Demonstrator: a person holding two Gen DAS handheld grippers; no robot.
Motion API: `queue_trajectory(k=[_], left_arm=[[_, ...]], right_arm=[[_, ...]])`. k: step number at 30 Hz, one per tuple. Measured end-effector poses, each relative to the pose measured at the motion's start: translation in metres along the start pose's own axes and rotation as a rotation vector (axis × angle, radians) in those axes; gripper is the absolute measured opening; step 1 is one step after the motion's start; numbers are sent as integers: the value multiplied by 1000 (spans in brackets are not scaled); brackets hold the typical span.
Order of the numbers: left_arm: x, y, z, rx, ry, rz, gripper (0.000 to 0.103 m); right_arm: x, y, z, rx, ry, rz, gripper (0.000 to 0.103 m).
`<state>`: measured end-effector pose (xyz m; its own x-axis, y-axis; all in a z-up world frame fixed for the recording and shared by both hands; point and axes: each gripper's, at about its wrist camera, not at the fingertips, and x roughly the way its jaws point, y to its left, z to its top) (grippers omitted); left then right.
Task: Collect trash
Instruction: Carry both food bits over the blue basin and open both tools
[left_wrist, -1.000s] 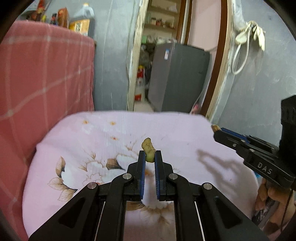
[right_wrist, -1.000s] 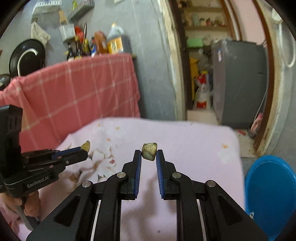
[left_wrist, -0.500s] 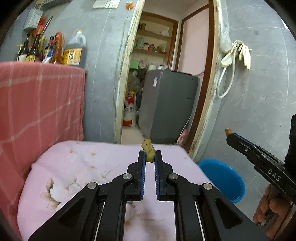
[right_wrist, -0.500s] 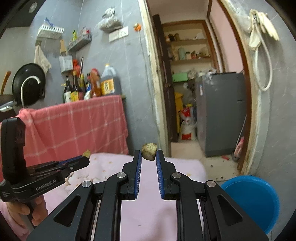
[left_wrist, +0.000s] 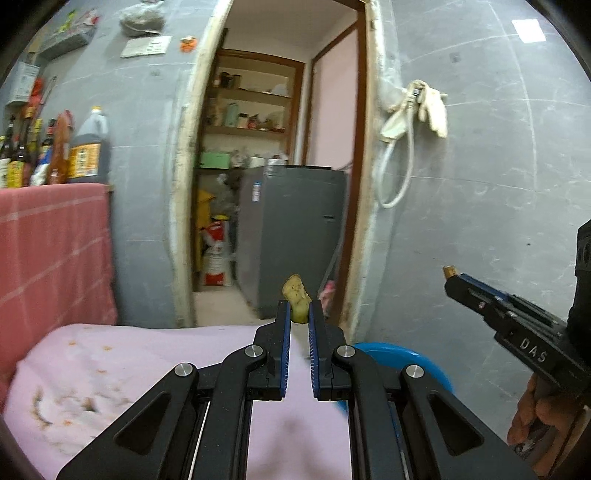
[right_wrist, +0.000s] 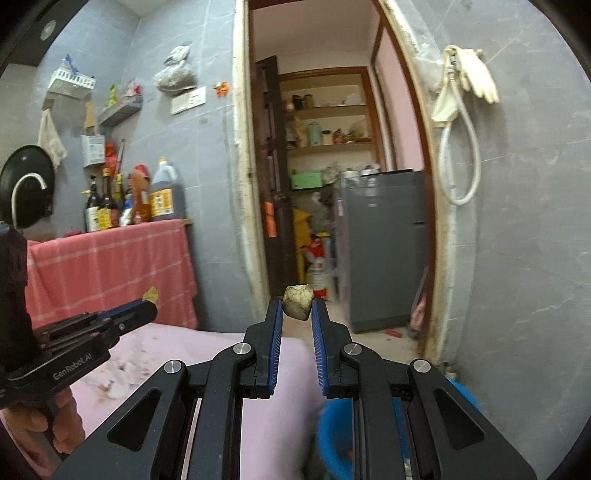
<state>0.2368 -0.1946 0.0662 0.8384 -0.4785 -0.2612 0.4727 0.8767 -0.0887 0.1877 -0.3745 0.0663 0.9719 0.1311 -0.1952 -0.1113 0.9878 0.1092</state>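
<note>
my left gripper has its fingers clenched on a yellowish food scrap, which sticks up from between the blue pads at the tips. my right gripper grips a pale, rounder chunk of scrap the same way, right at the fingertips. both pieces are held up in the air, in front of the open doorway with the grey fridge behind it.

below and behind the fingers lies the pink flowered cloth on the tabletop, blurred in both views. a blue bucket sits low on the right beside the cloth's edge; in the right wrist view it shows under the right-hand finger, with something dark inside that i cannot make out.

each gripper shows in the other's camera: the right one at the far right of the left view, the left one at the left of the right view, each with its scrap at the tip.

a red checked cloth hangs at left with bottles above it.
</note>
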Motion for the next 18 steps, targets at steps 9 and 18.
queue_trajectory(k=[9,18], left_arm=[[53,-55,-5,-14,72,-134,7],[101,-87,-28,16,223,-171,7]], right_arm=[[-12,-64,-18,58,30,-102,14],[-3,-107,-46,128,112,-144,14]])
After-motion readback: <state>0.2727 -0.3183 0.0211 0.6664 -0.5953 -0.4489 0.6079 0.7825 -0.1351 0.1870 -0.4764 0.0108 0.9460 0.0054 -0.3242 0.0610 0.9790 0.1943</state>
